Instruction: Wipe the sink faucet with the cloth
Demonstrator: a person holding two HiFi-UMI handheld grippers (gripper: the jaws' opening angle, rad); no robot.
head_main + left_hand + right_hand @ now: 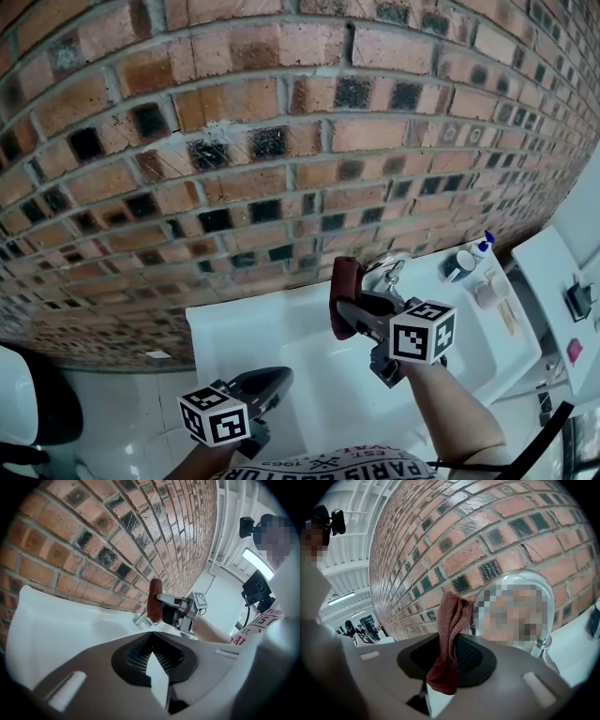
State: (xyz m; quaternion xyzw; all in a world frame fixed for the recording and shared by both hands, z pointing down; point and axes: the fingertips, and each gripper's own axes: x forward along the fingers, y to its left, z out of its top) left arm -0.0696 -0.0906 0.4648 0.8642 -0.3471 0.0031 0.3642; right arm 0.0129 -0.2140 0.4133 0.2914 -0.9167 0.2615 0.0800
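A dark red cloth (343, 296) hangs upright from my right gripper (351, 307), which is shut on it. The cloth sits just left of the chrome faucet (386, 273) at the back rim of the white sink (234, 330); I cannot tell whether they touch. In the right gripper view the cloth (450, 637) stands between the jaws, and the faucet (541, 645) curves close behind it on the right. My left gripper (270, 382) hovers low over the basin, shut and empty. From the left gripper view (154, 662) I see the cloth (154, 601) and the faucet (140, 618) ahead.
A brick wall (244, 122) rises right behind the sink. A cup and a small bottle (466, 261) stand on the counter right of the faucet. A white table (553, 272) with small items lies at the far right. A dark chair (33, 412) is at the lower left.
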